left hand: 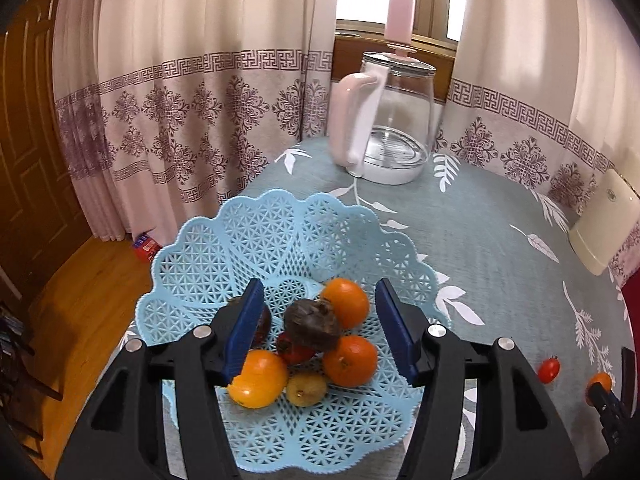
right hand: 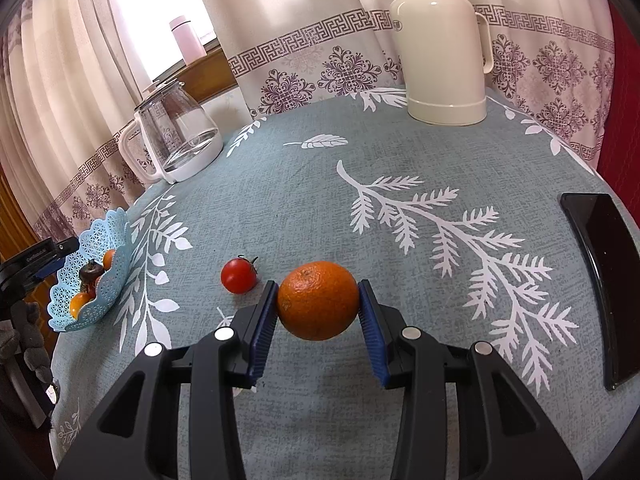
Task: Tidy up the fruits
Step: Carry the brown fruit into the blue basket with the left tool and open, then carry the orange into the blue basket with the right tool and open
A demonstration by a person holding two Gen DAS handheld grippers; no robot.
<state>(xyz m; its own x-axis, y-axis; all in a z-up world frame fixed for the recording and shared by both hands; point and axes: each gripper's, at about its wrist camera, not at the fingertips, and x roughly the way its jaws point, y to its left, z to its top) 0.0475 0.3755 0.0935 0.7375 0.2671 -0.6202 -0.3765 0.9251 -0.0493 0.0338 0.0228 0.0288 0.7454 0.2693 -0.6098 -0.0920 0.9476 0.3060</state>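
Right fingers [right hand: 318, 300] pinch an orange [right hand: 318, 300] above the leaf-print worktop [right hand: 400, 152], tomato [right hand: 239, 276] just left; left fingers [left hand: 318, 328] gape over the basket [left hand: 224, 240].

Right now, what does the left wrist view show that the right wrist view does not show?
Only the left wrist view shows the open left gripper above the basket's piled fruit and the red box on the floor. Only the right wrist view shows the black phone and the whole cream thermos. Both show the blue basket, glass kettle, cherry tomato and the orange in the right gripper.
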